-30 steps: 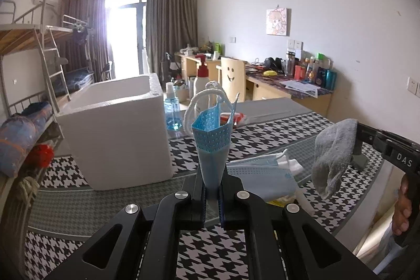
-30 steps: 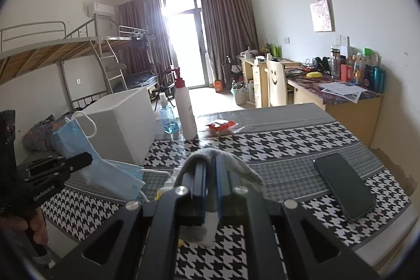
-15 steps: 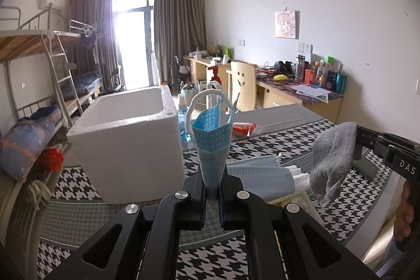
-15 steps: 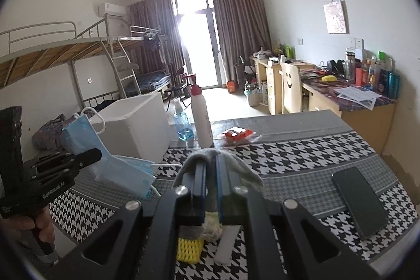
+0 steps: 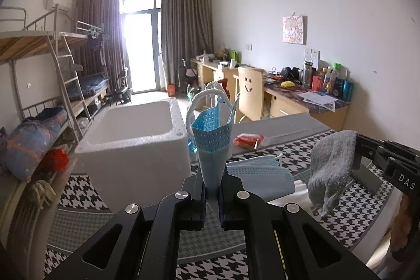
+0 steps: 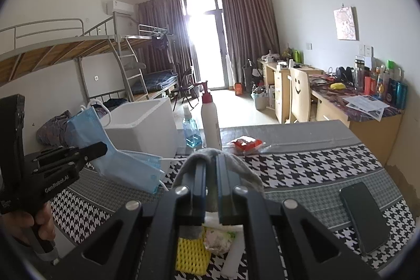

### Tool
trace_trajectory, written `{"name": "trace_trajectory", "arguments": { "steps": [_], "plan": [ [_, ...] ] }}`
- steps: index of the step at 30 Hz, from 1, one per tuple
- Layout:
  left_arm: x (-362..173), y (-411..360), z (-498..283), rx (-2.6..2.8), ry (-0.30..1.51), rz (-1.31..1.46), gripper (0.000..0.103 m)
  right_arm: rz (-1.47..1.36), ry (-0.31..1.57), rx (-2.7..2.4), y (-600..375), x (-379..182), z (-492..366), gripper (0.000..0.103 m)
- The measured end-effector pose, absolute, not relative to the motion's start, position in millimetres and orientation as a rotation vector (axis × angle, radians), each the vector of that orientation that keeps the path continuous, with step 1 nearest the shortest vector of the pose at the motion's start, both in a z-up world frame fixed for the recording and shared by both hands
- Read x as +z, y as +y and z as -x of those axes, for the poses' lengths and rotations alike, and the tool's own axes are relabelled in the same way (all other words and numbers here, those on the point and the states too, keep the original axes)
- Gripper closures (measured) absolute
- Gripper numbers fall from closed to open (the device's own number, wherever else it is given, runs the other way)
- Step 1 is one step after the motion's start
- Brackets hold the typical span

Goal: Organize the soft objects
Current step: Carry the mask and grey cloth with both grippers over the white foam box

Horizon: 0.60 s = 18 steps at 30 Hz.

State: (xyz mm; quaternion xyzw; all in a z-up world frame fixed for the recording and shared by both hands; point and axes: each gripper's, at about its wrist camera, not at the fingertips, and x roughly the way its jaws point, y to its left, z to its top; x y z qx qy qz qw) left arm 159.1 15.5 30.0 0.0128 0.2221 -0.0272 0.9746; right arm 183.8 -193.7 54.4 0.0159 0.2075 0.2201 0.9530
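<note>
Both grippers have lifted a little since the earlier pictures, so more of the table shows under them and the foam box looks lower.

The left gripper (image 5: 212, 190) is pinched tight on a blue face mask (image 5: 212, 146), which stands up between its fingers with the white ear loop on top. The right gripper (image 6: 212, 190) is pinched tight on a grey cloth (image 5: 332, 169) that hangs down limp. Each soft thing is held high, probably so it can be carried over the wall of the white foam box (image 5: 136, 146) and dropped in.

More blue masks (image 5: 260, 175) lie on the black-and-white checked table (image 6: 302, 167), with a yellow sponge (image 6: 190, 253) and a dark phone (image 6: 363, 217) near the front. Behind them stand a white pump bottle (image 6: 210, 122) and a small blue bottle (image 6: 191, 130). Farther back are a bunk bed, desks, curtains and a bright door.
</note>
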Motion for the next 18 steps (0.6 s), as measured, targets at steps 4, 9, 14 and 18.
{"name": "trace_trajectory", "arguments": {
  "steps": [4, 9, 14, 18],
  "plan": [
    [34, 18, -161, -0.051, 0.440, -0.021, 0.096, -0.037, 0.412, 0.447, -192, 60, -186, 0.094],
    [39, 18, -165, -0.053, 0.438, -0.018, 0.096, -0.032, 0.402, 0.455, -189, 67, -191, 0.094],
    [46, 20, -169, -0.046, 0.427, -0.021, 0.096, -0.033, 0.395, 0.460, -185, 72, -194, 0.094],
    [55, 23, -175, -0.042, 0.427, -0.016, 0.096, -0.026, 0.388, 0.466, -183, 78, -197, 0.094]
  ]
}}
